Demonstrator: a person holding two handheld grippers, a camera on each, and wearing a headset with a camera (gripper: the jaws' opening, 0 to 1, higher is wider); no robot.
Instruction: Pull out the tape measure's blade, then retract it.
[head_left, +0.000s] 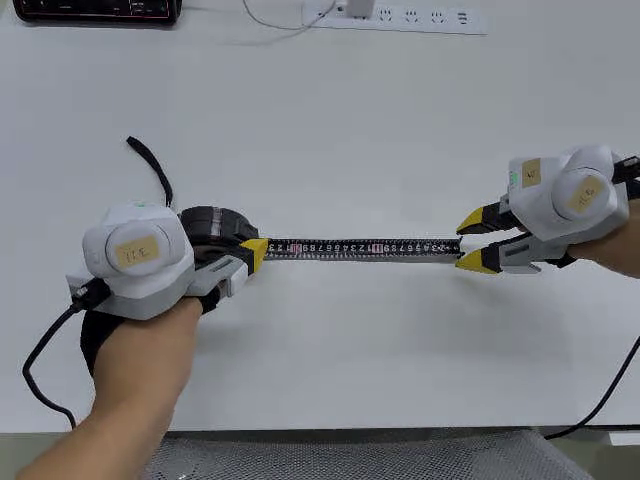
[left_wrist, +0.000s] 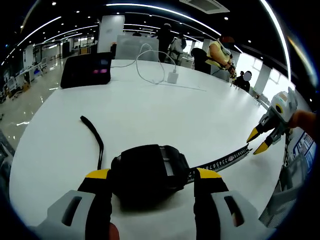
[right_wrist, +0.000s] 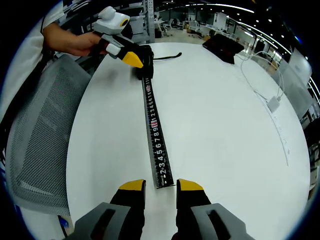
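The left hand-held gripper (left_wrist: 152, 176) is closed on the black tape measure case (head_left: 210, 228), one yellow-tipped jaw pressing each side of it. The case sits between the jaws on the white bench (head_left: 350, 130). In the head view a hand (head_left: 150, 350) holds this hand-held gripper at the case's near side.

From the case the blade (head_left: 360, 247) runs out straight and lies flat on the bench, its numbered face up. Well away from the case, the blade's end (right_wrist: 164, 181) lies between the jaw tips of the right hand-held gripper (head_left: 468, 242). Those jaws are spread, one on either edge of the blade, with a thin gap showing on each side in the right gripper view. Whether either tip touches the blade, I cannot tell.

A black strap (head_left: 152, 168) trails from the case across the bench, on the side away from the person. Farther beyond the case, at the bench's far edge, lie a white power strip (head_left: 400, 16) and a dark flat device (head_left: 95, 10). On the near side of the case, past the bench edge, is a grey mesh chair (right_wrist: 40, 140).
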